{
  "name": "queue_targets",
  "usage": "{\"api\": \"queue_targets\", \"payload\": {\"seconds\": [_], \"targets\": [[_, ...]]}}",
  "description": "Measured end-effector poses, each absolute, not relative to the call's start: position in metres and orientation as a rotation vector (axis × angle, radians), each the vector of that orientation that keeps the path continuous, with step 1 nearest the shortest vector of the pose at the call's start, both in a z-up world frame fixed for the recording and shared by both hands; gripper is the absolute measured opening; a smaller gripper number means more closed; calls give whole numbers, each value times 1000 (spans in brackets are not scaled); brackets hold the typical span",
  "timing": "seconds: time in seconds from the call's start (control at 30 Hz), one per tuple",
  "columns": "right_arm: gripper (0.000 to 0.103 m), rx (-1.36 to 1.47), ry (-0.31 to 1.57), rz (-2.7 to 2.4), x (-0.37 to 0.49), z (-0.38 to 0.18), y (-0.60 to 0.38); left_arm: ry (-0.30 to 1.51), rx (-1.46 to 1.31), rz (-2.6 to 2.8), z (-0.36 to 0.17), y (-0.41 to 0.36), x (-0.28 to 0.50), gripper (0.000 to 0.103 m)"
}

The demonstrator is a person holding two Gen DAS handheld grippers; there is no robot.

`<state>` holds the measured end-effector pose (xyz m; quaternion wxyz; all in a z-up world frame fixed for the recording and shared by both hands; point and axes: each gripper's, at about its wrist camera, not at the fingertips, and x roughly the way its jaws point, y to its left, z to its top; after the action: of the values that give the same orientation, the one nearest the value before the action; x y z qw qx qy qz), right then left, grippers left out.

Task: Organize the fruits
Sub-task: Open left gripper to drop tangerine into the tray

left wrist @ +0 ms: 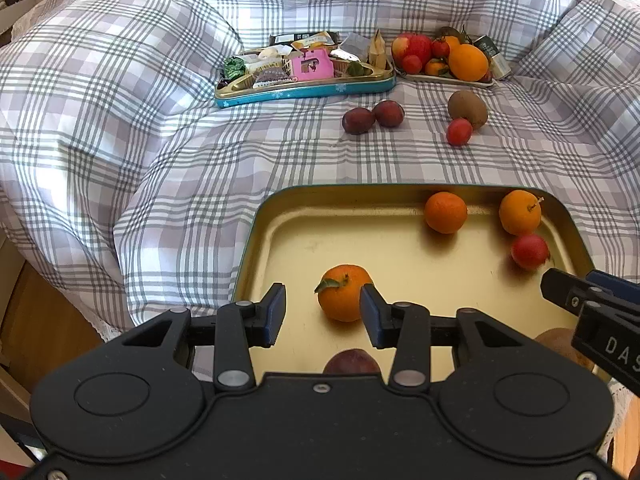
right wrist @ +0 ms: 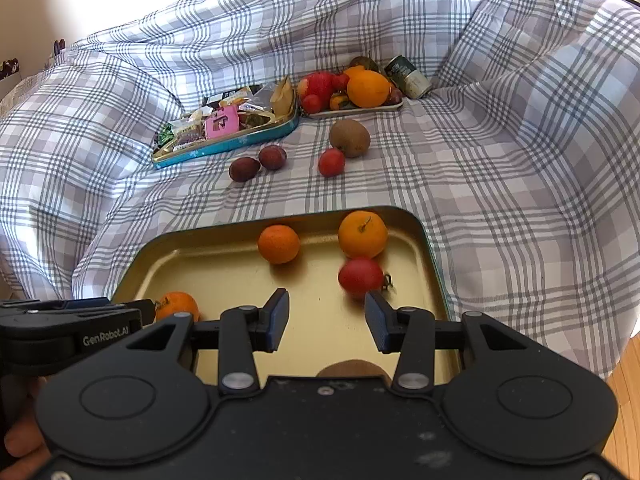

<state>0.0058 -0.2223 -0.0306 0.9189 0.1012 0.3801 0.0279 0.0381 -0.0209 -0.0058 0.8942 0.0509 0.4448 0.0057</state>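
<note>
My left gripper (left wrist: pixel 323 317) stands open with nothing pressed between its pads, a leafy tangerine (left wrist: pixel 343 293) just past the tips at twelve o'clock, and my right gripper (right wrist: pixel 326 320) is likewise open and empty, a red plum (right wrist: pixel 360 277) just beyond its right finger at one o'clock. Both hover over the gold tray (left wrist: pixel 304 236), which also holds two oranges at its far edge. Farther out at twelve o'clock on the plaid sheet (left wrist: pixel 120 120) lie two dark plums (left wrist: pixel 372 116), a kiwi (left wrist: pixel 468 109), a snack tin (left wrist: pixel 304 88) and a full fruit plate (left wrist: pixel 444 77).
</note>
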Motion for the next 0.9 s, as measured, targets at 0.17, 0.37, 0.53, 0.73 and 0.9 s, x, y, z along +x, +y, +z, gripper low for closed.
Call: {"api": "queue_targets", "payload": {"seconds": [0.17,0.37,0.53,0.73,0.9], "targets": [[46,215,799,58,3,-34,-223,937,106,10,-8,-21,35,51],[46,215,816,59,-3,-38,-222,957,100,4,-11,-21,30,51],[46,217,818,66,-5,-38,-221,966,107,-2,-13,-22,27,51],[46,220,822,77,-4,-38,-222,966,108,-3,-12,-21,27,51],[46,234,835,74,0,-39,-225,969,112,-5,-10,-20,33,51]]}}
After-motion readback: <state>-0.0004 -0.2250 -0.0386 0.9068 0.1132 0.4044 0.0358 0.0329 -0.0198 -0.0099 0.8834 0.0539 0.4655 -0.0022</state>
